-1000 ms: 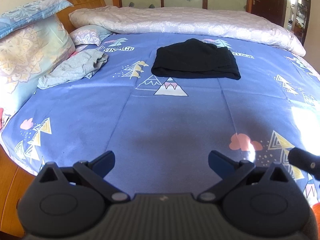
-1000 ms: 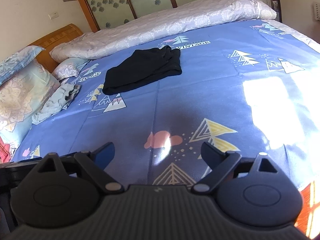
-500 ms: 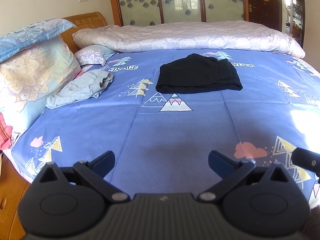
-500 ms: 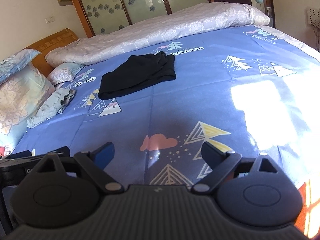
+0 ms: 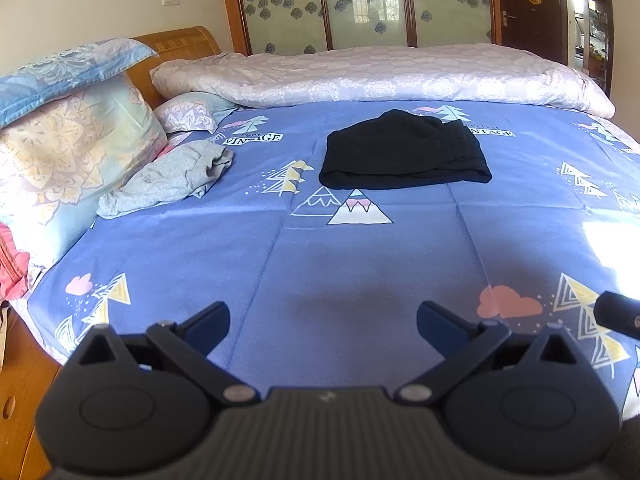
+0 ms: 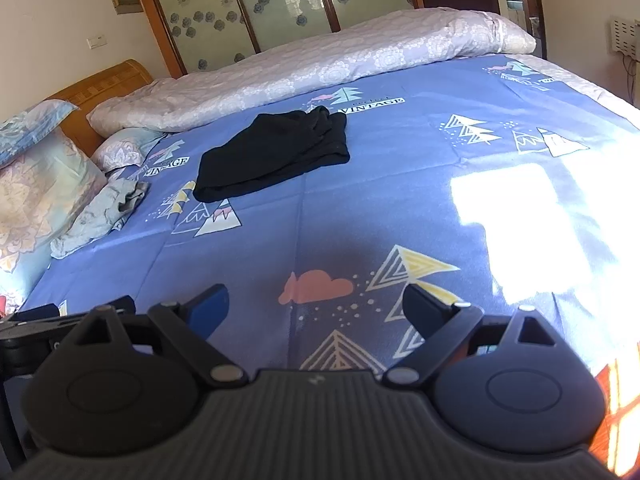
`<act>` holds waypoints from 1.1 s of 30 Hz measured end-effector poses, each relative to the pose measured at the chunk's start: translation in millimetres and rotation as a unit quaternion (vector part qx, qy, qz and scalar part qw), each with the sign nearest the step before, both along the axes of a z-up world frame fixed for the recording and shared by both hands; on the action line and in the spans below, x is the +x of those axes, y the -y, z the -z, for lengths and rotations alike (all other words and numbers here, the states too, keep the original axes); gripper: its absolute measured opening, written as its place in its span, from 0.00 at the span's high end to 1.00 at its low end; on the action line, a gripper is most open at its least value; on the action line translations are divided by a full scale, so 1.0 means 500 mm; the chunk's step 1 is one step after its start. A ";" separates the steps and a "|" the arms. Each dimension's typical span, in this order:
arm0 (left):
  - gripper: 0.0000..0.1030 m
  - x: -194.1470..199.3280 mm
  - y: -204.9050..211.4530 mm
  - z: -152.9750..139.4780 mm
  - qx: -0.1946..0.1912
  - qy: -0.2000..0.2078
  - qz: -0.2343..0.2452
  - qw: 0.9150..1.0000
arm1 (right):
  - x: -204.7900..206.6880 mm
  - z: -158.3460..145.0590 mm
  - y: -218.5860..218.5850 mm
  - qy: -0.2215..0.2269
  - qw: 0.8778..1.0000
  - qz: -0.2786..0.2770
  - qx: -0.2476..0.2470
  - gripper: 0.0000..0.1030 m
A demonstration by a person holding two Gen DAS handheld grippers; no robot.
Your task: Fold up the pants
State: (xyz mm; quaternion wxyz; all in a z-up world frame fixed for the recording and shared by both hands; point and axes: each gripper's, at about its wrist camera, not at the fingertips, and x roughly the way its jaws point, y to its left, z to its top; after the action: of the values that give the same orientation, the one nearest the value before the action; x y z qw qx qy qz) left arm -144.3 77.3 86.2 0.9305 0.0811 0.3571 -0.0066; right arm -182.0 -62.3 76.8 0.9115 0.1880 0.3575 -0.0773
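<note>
The black pants are lying folded into a compact rectangle on the blue patterned bed sheet, toward the far side of the bed, just in front of the rolled pale quilt that is running along the far edge. A white mountain print is sitting just below the near edge of the pants. To the left of the pants, a crumpled grey garment is resting on the sheet, touching the stack of pillows by the wooden headboard.

The left gripper is hovering over the near part of the sheet, well apart from the pants, with its fingers spread wide and nothing between them. The right gripper is hanging likewise over the near sheet, above a pink cloud print, its fingers also wide apart and holding nothing. A bright sun patch is falling on the sheet to the right of the pants.
</note>
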 end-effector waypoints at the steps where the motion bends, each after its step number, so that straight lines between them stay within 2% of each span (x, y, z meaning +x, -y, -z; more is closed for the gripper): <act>1: 0.00 0.000 -0.001 0.000 0.000 0.001 0.000 1.000 | 0.000 0.000 -0.001 0.001 1.000 0.000 -0.001 0.07; 24: 0.00 0.005 -0.012 0.007 0.010 -0.007 -0.010 1.000 | -0.008 -0.004 -0.004 0.006 1.000 0.006 0.002 0.07; 33: 0.00 0.006 -0.014 0.007 0.028 -0.001 -0.018 0.999 | -0.007 -0.003 -0.006 0.004 1.000 0.006 0.002 0.07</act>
State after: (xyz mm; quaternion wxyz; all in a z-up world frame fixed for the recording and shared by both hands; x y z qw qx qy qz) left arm -141.6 84.2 82.5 0.9274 0.1006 0.3598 0.0203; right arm -185.7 -59.5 78.3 0.9121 0.1927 0.3526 -0.0810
